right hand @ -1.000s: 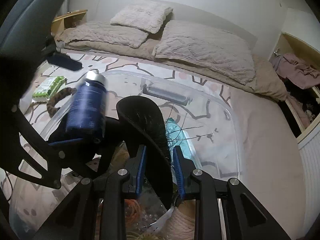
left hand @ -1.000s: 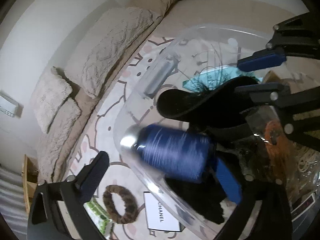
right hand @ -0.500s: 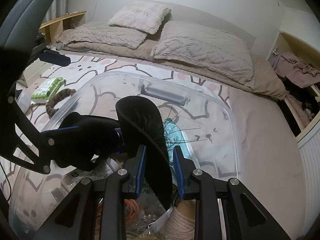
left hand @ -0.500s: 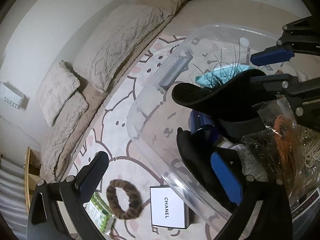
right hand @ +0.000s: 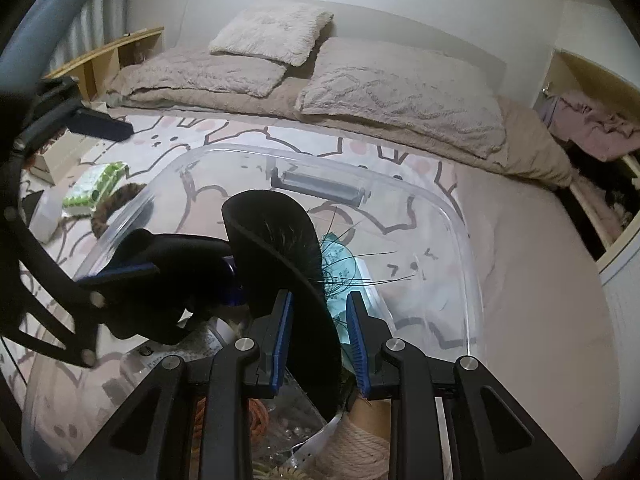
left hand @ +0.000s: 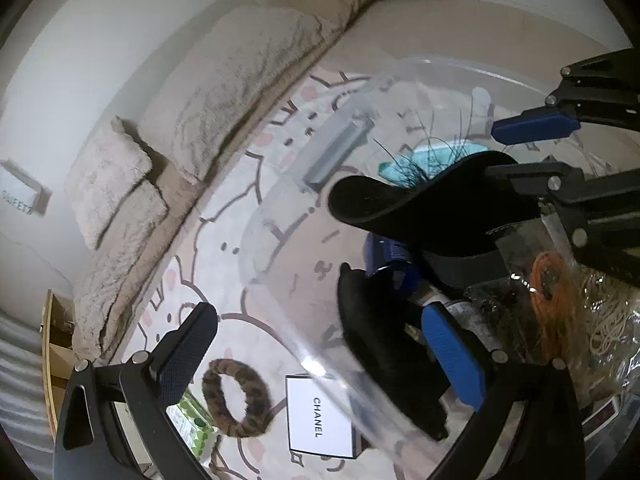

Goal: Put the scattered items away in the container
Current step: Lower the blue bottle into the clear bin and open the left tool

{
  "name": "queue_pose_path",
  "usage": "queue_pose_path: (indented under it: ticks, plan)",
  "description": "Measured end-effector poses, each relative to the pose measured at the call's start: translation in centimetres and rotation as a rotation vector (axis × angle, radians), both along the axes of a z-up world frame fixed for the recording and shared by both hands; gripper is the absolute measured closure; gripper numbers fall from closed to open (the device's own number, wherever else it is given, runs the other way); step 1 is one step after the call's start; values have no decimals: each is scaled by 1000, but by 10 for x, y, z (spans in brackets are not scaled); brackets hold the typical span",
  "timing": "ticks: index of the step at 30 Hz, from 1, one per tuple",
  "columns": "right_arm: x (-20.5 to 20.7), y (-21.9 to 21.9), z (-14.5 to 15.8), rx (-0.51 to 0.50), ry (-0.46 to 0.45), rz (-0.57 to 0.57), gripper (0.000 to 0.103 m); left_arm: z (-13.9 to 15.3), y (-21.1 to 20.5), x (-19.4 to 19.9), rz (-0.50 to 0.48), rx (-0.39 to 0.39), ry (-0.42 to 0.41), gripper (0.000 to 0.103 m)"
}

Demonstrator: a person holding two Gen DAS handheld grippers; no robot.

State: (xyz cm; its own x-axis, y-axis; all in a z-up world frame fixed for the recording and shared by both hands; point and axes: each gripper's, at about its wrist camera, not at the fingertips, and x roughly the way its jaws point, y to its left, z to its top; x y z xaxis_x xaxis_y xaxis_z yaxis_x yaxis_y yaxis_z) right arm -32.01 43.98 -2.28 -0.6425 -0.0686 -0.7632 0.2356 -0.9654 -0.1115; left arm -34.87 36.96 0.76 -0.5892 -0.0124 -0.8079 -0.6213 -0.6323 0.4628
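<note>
A clear plastic bin (right hand: 460,232) sits on the patterned rug; it also shows in the left wrist view (left hand: 280,200). My right gripper (right hand: 318,320) is over the bin with a black feathered hat (right hand: 280,248) between its fingers; the hat also shows in the left wrist view (left hand: 420,204). My left gripper (left hand: 320,344) is open and empty, one finger inside the bin, one outside. A blue bottle (left hand: 390,256) lies in the bin under the hat. A leopard scrunchie (left hand: 236,396), a white Chanel box (left hand: 320,416) and a green packet (left hand: 192,432) lie on the rug outside.
The bin also holds black cloth (left hand: 384,352), an orange cord (left hand: 552,300), rope and clear bags. A bed with beige pillows (right hand: 400,96) stands behind. A wooden shelf (right hand: 104,60) is at the left, a closet with clothes (right hand: 592,120) at the right.
The blue bottle left my left gripper and dropped into the bin under the hat. My left gripper then drew back a little. The right gripper kept still with the hat.
</note>
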Motion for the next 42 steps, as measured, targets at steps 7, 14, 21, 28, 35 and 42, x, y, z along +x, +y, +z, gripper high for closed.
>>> queue_pose_path:
  ticks: [7, 14, 21, 28, 35, 42]
  plan:
    - [-2, 1, 1, -7, -2, 15, 77, -29, 31, -2, -165, -189, -39, 43]
    - [-4, 7, 1, -45, -9, 38, 77, -56, 34, -12, -253, -290, -133, 86]
    - [-7, 12, 1, -95, -23, 45, 77, -69, 38, -17, -304, -315, -159, 89]
    - [-10, 19, -1, -146, -40, 44, 77, -74, 46, -27, -311, -287, -95, 89]
    - [-10, 18, -1, -139, -41, 46, 77, -79, 42, -38, -249, -253, -142, 103]
    - [-8, 17, -4, -135, -59, 57, 77, -80, 42, -34, -231, -190, -224, 102]
